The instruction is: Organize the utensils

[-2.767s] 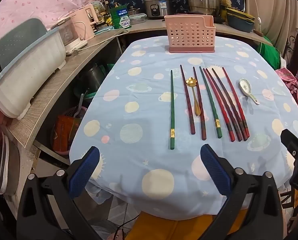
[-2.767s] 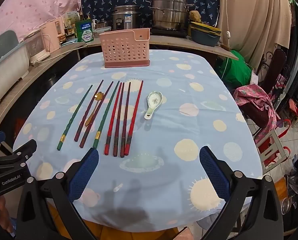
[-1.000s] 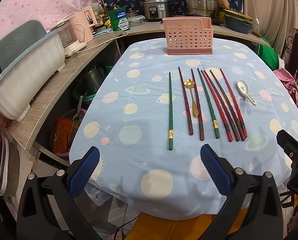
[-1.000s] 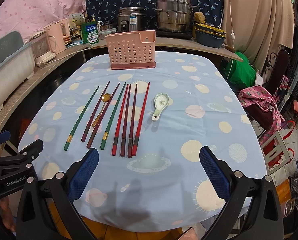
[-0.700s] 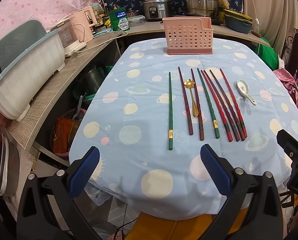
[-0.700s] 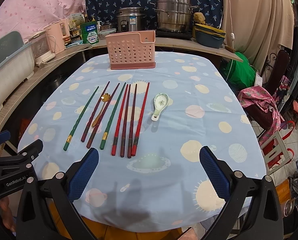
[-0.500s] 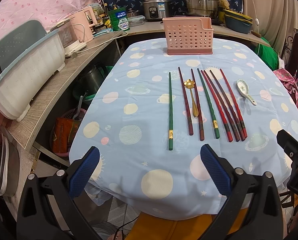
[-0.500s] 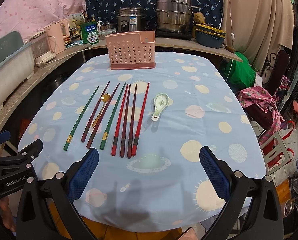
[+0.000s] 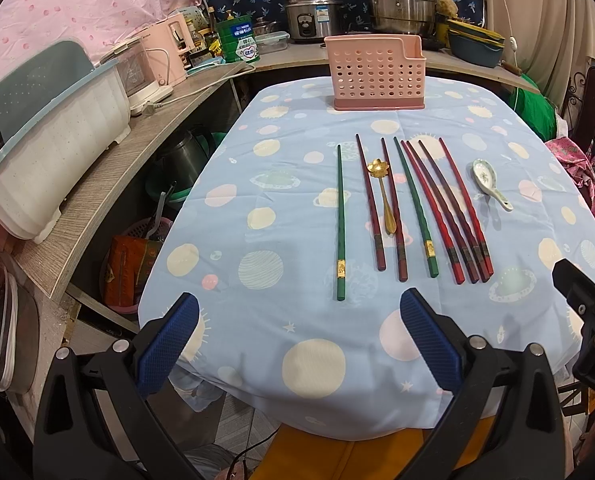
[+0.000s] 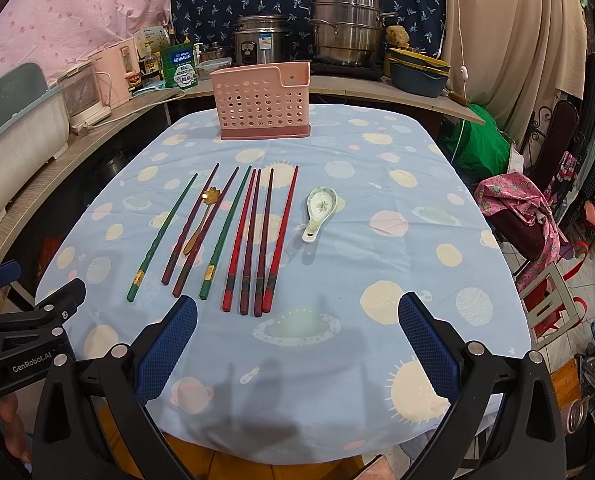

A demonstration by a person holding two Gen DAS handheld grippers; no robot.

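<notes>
Both claws gape empty. The chopsticks [image 10: 253,236] lie lengthwise just ahead of the right gripper [image 10: 297,336], probably nearer it than the left gripper [image 9: 297,340].

Covering the table: a pale blue cotton tablecloth [image 10: 397,240] printed with cream, pink and mint planets and suns. Lying on it: two dark green chopsticks [image 10: 162,236] banded in gold, maroon and bright red chopsticks [image 10: 281,236] with dark bands, a gold flower-bowled metal spoon [image 10: 201,220], a white ceramic spoon [image 10: 319,210] tinted green with a floral motif. Standing behind: a salmon-pink perforated plastic utensil holder [image 10: 262,100]; showing blue, the textured gripper pads [image 10: 167,354].
</notes>
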